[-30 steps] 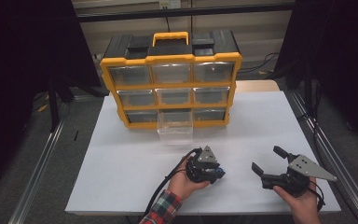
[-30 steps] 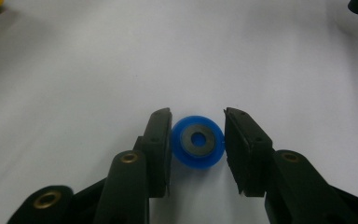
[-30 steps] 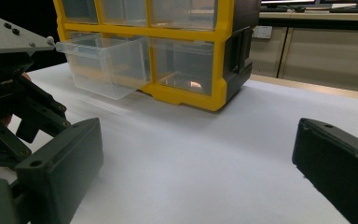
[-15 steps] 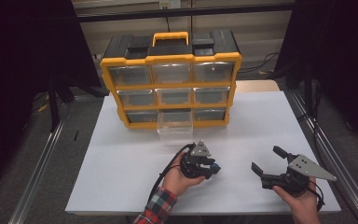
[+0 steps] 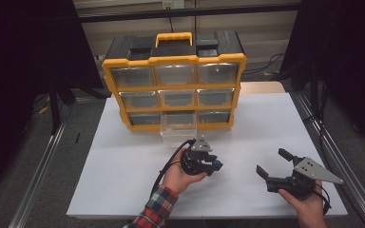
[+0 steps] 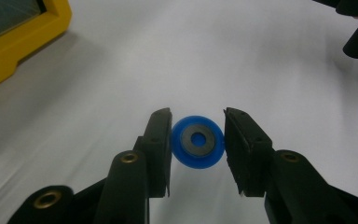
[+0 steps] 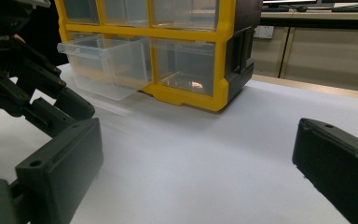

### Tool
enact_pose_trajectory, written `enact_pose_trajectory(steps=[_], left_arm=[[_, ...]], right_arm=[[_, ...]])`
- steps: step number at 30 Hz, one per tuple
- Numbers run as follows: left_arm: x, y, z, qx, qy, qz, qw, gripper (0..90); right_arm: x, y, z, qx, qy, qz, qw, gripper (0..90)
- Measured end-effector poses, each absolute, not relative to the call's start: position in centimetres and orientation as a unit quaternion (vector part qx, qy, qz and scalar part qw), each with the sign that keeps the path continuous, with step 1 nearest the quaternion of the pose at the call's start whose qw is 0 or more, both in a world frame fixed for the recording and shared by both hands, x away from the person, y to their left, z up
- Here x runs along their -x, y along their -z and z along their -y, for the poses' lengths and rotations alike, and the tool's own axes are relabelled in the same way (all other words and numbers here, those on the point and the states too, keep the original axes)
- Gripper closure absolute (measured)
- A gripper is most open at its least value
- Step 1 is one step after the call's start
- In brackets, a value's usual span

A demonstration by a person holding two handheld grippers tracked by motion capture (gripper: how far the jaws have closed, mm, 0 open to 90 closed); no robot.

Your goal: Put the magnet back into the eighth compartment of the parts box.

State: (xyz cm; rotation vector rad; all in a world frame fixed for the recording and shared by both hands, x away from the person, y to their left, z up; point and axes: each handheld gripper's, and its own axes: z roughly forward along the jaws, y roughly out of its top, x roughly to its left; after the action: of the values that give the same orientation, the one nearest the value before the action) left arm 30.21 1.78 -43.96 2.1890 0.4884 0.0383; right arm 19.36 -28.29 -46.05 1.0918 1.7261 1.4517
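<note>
Blue wheel [image 6: 197,147] is being held between the jaws of the left gripper [image 6: 197,140], pads pressing its rim, hole axis facing the camera. Open drawer [image 5: 178,125], bottom row middle of the yellow organizer [image 5: 173,59], is lying just ahead of the left gripper [image 5: 208,164] in the high view, so the left hand is nearer. Right gripper [image 5: 272,165] is being kept with jaws wide and empty over the tabletop [image 5: 266,123]. Drawer interior is being shown by the right gripper view [image 7: 105,65]; the grip itself by the left gripper view.
</note>
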Motion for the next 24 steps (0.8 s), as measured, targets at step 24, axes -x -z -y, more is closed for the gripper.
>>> enact_pose_trajectory(steps=[24], left_arm=[[-31.6, 41.4, -2.4, -0.875, -0.018, -0.204, 0.439, 62.7]], right_arm=[[-19.3, 46.0, 28.3, -0.414, -0.551, -0.653, 0.314, 1.2]])
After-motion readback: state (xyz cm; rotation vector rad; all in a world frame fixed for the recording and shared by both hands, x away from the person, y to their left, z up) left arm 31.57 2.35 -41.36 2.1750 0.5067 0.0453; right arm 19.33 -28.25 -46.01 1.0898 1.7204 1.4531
